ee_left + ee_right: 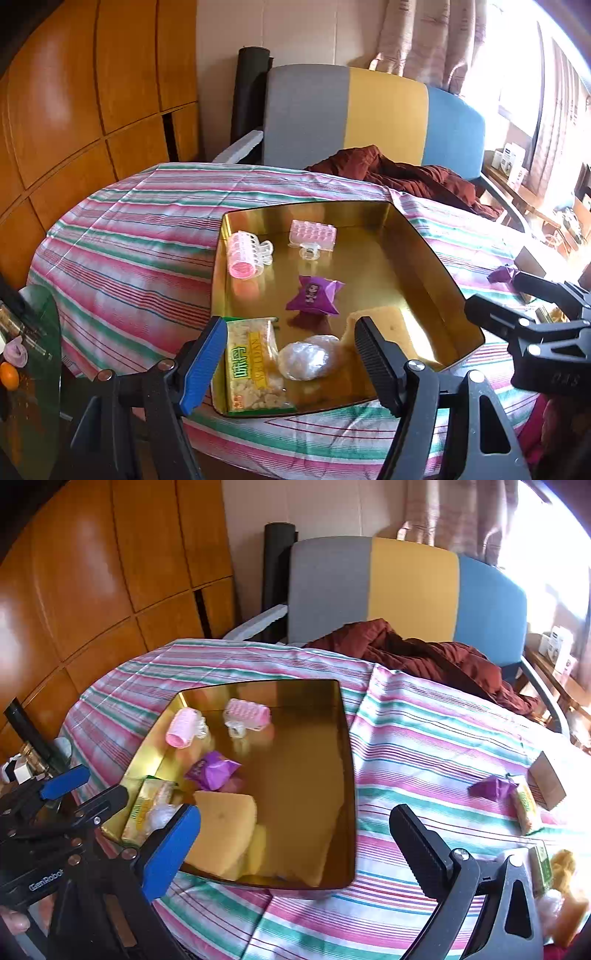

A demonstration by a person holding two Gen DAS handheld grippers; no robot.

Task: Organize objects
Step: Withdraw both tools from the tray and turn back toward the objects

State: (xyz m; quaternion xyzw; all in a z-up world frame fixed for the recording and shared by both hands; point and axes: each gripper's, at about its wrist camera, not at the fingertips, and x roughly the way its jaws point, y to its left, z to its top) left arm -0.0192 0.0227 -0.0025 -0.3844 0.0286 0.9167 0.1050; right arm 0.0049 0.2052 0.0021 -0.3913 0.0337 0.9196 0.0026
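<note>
Tin (343,760) holds rollers, candy, snack, sponge. At 3 o'clock, a purple candy (493,787) and snack (524,808) remain out. Left gripper (291,358) and right gripper (295,843) both gape empty.

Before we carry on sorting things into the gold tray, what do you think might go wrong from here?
1. The purple packet and snack bar lie near the table's right edge; a nudge from the open right gripper might push them off.
2. The striped cloth is wrinkled, so dragging could shift the gold tray.
</note>
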